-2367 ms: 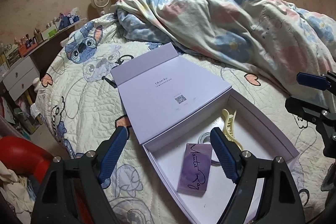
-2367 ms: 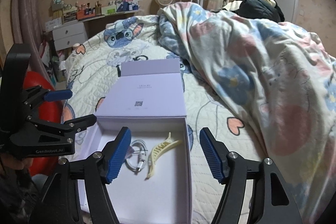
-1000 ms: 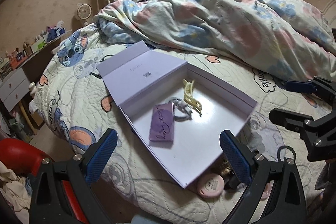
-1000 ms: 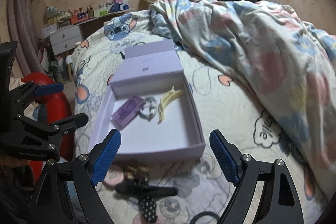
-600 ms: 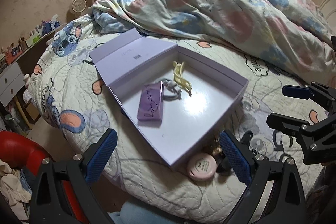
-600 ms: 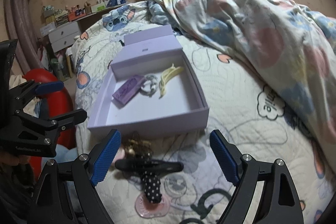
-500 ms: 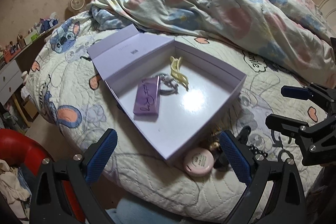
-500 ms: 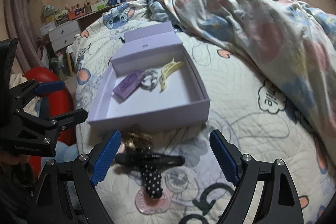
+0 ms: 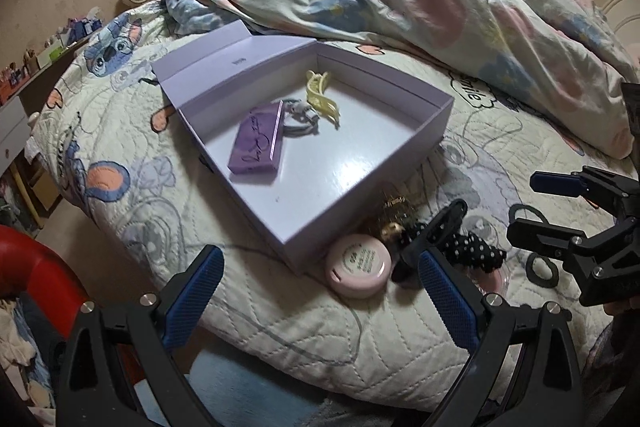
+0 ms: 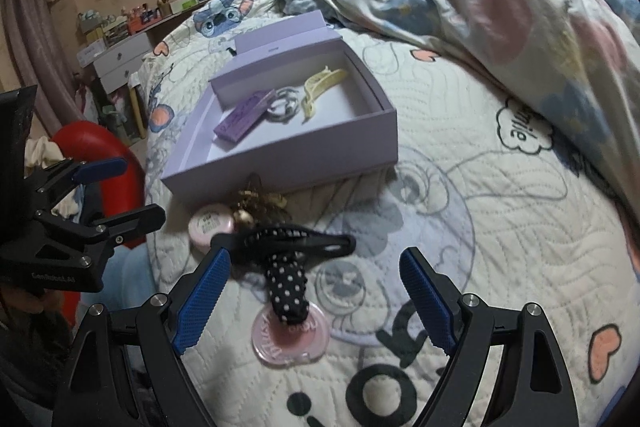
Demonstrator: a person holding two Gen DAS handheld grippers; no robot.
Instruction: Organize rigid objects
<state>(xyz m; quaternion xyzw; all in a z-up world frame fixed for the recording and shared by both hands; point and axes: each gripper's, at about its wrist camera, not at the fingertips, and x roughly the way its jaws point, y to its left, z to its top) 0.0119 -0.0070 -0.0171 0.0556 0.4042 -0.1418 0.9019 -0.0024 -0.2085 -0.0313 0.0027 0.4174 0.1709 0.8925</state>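
Where right hand-held gripper [image 10: 312, 287] gapes, polka-dot hair clip [image 10: 286, 267] between

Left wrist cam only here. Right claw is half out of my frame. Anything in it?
Observer: No. The right claw is open and empty. A dotted bow lies on the quilt between its fingers.
Operator: My own finger hides the black clip. How does it lie?
Observer: The clip lies crosswise just past the fingertips. Its left end is close to one fingertip, and I can't tell if they touch.
Operator: Anything under the bow?
Observer: Its tail rests on a clear pink disc.
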